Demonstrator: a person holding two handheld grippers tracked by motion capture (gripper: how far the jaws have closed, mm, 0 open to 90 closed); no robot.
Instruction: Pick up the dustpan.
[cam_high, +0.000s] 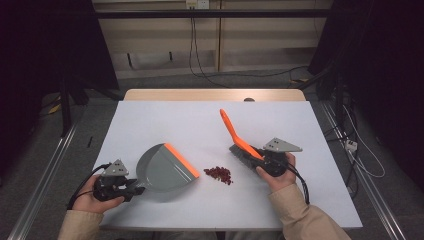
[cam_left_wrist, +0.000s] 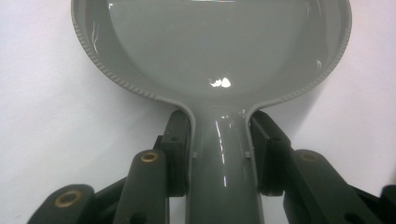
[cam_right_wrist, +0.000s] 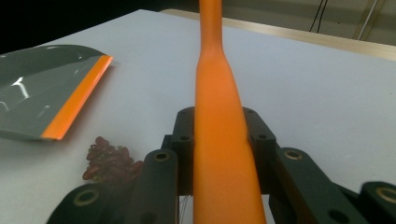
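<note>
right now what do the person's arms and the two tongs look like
Both forearms wear beige sleeves. The left tongs and right tongs are black, each topped with a grey three-cornered plate and trailing a black cable. Up close, the jaw links are matte black with brass-coloured pivot rings.

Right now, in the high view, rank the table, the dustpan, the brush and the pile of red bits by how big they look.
1. Table, by far the largest.
2. Dustpan.
3. Brush, longer but slimmer than the dustpan.
4. Pile of red bits, smallest.
</note>
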